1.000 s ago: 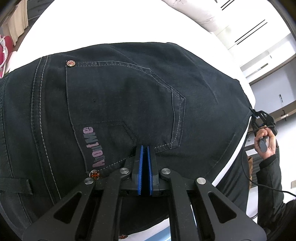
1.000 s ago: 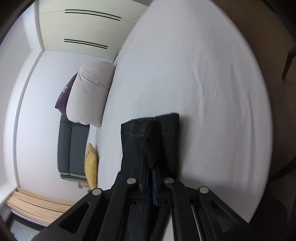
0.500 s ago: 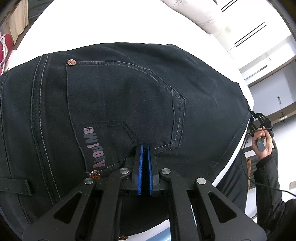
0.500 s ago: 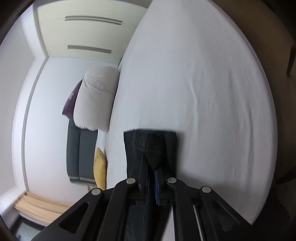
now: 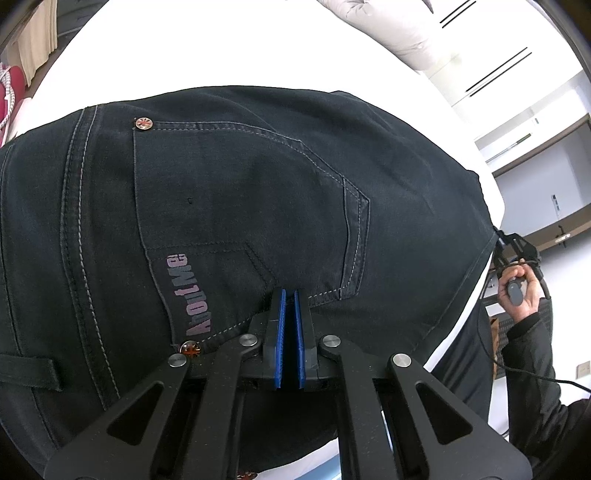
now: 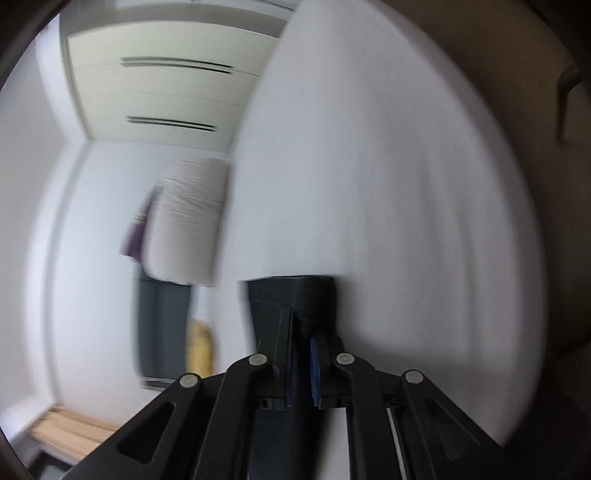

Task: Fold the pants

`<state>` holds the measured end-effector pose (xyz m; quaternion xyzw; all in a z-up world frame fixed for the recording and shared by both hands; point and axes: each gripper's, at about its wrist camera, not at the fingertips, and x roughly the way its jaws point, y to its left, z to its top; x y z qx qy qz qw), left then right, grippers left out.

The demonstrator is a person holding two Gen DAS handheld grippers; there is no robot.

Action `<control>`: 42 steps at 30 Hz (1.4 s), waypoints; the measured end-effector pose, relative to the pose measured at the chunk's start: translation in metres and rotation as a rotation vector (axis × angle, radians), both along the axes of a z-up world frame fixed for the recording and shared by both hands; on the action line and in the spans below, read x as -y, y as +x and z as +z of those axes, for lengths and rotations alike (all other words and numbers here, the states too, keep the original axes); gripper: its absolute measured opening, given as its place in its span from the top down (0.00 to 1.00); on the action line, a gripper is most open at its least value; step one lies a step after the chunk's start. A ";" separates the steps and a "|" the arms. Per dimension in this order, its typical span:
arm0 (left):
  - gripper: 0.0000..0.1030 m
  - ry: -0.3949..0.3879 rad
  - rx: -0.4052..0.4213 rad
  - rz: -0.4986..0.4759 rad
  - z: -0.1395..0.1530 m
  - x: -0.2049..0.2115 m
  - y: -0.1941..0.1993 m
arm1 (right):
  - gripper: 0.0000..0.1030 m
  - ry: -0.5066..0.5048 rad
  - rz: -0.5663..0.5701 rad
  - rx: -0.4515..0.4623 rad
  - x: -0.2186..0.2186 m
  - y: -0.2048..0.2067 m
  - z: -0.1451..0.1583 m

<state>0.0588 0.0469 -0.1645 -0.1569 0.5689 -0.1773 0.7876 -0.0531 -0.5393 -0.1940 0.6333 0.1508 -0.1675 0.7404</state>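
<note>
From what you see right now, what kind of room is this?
Most likely a bedroom. The dark pants lie on a wide bed with a white sheet, a pale pillow lies at its far end, and built-in wardrobe doors stand beyond.

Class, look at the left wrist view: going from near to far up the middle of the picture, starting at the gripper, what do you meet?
left gripper → back pocket of the dark pants → white bed sheet → pale pillow

Beside the white bed (image 6: 388,184) stands a grey sofa (image 6: 162,325); beyond it, pale wardrobe doors (image 6: 166,92).
</note>
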 end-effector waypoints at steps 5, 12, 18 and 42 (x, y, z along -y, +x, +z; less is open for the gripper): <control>0.96 -0.005 0.004 0.002 0.000 -0.002 -0.001 | 0.89 0.005 -0.006 0.024 0.011 -0.002 0.004; 0.96 -0.014 0.009 0.007 -0.003 -0.006 -0.004 | 0.87 -0.049 -0.074 -0.062 0.035 -0.015 0.025; 0.96 -0.009 0.018 0.004 -0.002 -0.005 -0.005 | 0.71 -0.204 0.275 -0.008 -0.034 0.013 0.081; 0.96 -0.037 0.037 0.002 0.005 -0.018 -0.022 | 0.54 0.212 0.934 -0.147 -0.277 0.027 0.011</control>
